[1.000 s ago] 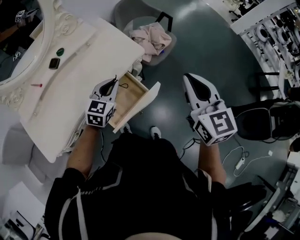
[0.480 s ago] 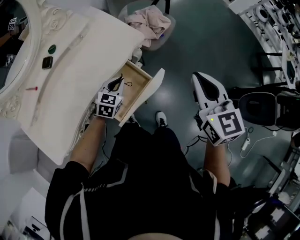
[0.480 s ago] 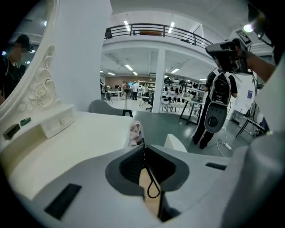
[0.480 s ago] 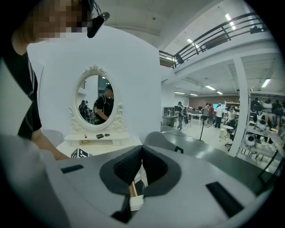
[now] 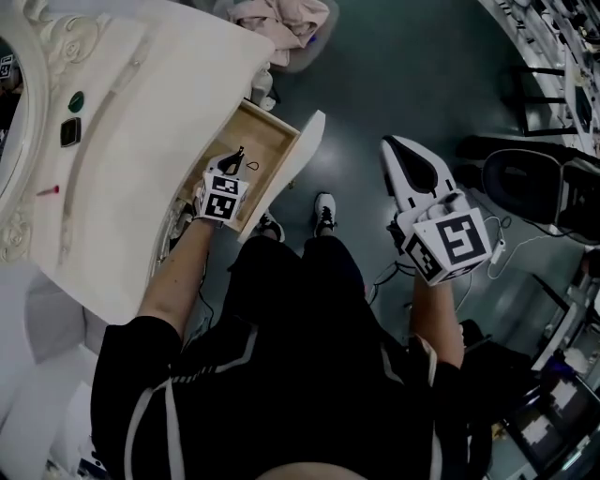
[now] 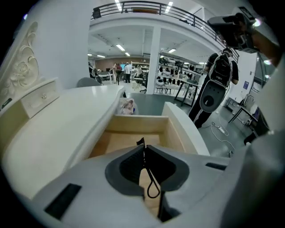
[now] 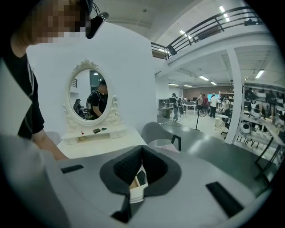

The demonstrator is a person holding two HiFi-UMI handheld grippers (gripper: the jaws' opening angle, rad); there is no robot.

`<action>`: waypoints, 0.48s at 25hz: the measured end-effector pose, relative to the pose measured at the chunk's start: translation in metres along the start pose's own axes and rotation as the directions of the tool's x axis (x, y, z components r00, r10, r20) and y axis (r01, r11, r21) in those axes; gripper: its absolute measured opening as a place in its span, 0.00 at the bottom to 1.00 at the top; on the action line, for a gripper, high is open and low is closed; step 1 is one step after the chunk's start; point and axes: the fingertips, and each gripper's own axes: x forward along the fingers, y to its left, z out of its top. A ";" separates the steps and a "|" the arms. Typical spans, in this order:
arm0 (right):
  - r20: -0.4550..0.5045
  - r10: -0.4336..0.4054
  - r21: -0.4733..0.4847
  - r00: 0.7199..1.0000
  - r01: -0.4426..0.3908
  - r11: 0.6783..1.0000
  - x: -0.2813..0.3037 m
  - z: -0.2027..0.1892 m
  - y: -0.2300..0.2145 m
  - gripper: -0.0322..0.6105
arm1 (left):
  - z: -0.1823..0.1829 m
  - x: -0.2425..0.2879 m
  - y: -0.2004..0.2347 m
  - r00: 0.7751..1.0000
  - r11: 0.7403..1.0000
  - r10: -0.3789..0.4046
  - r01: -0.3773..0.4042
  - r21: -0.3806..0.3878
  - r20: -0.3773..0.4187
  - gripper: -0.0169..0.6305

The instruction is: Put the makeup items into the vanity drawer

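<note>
The white vanity has its wooden drawer pulled out, and the drawer's floor looks bare. My left gripper hovers over the drawer's near end, shut on a thin black looped tool that stands upright between the pads with its loop hanging below. My right gripper is shut and holds nothing, out over the floor to the right of the drawer front. On the vanity shelf lie a green round item, a dark square compact and a small red stick.
The oval mirror stands behind the shelf. A grey chair with pink cloth sits beyond the vanity. The person's shoes are below the drawer. A black chair and a floor cable lie to the right.
My left gripper has sunk lower and further in over the open drawer, still holding the black tool. The right gripper has stayed about where it was; the head view has shifted.
</note>
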 end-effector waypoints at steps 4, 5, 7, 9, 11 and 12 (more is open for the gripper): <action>-0.033 -0.010 0.004 0.999 0.010 1.000 0.002 -0.016 -0.001 0.06 | -0.024 0.019 -0.003 0.999 1.000 -0.011 0.009 -0.027 -0.052 0.06; -0.041 -0.013 0.008 0.999 0.013 1.000 0.002 -0.020 -0.002 0.06 | -0.029 0.023 -0.003 0.998 0.999 -0.012 0.010 -0.037 -0.065 0.06; -0.052 -0.022 0.018 0.998 0.023 1.000 0.002 -0.027 -0.005 0.06 | -0.035 0.031 -0.002 0.997 0.999 -0.015 0.012 -0.042 -0.077 0.06; -0.053 -0.038 0.027 0.998 0.039 0.999 0.002 -0.031 -0.007 0.06 | -0.041 0.037 0.000 0.996 0.999 -0.021 0.018 -0.033 -0.092 0.06; -0.050 -0.052 0.028 0.997 0.053 0.998 0.003 -0.032 -0.007 0.06 | -0.052 0.041 0.002 0.991 0.999 -0.023 0.019 -0.033 -0.130 0.06; -0.054 -0.054 0.026 0.997 0.056 0.998 0.004 -0.034 -0.007 0.06 | -0.058 0.043 0.004 0.989 0.999 -0.021 0.016 -0.035 -0.148 0.06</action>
